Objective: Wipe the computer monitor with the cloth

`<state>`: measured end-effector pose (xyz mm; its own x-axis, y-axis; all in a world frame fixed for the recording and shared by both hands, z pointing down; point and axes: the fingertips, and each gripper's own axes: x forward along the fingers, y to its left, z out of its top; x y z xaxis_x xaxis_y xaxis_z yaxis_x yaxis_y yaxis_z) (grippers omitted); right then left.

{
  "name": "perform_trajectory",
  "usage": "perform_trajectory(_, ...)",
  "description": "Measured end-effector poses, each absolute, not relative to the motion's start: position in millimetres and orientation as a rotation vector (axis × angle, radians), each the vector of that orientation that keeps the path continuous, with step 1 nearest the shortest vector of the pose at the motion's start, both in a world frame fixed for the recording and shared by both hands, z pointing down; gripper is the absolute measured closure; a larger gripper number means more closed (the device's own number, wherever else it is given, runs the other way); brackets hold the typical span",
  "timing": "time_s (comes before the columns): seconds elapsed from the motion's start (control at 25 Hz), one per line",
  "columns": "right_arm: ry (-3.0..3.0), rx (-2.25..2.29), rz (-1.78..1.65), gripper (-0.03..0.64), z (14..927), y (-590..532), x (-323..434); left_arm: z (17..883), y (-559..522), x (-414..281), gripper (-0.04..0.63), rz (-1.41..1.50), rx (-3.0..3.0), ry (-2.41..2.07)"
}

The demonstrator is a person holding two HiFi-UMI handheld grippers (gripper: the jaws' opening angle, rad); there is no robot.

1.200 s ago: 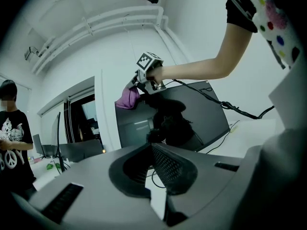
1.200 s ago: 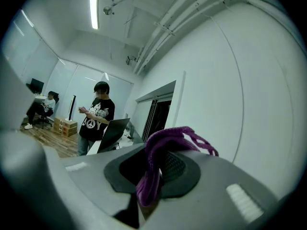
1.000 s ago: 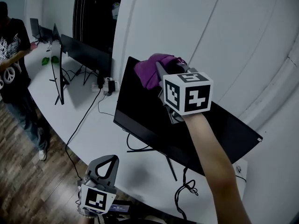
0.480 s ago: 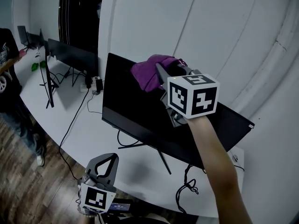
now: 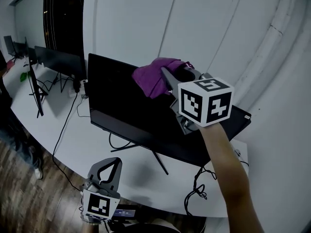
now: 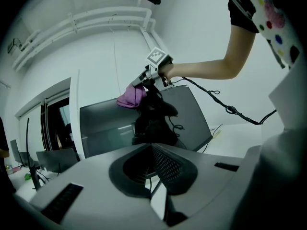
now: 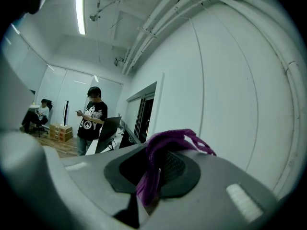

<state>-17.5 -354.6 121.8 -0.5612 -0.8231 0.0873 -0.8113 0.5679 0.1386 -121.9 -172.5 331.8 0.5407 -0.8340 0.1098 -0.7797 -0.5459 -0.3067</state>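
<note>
left gripper [image 5: 111, 171] sits low and nearest us, jaws together on nothing, parked clear of the work. further out, right gripper [image 5: 172, 79] is raised, clamped on the purple cloth [image 5: 153, 79]. the cloth bunches ahead of the jaws so fabric, not plastic, meets the panel. it's at the monitor [image 5: 121, 110] top edge, and we can't confirm contact. we judge that a top-down start. monitor stands on the white desk [image 5: 68, 144], with spare monitors [image 5: 58, 62] far left.
</note>
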Motion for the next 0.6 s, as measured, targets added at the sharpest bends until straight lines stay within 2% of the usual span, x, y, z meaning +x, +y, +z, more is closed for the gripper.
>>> perform_trajectory(0.6, -2.582, 1.508, -0.111, 0.555, 127.8, -316.3, 94.6, 327.1, -164.0, -50.6, 0.591, -0.349, -2.611, 1.227)
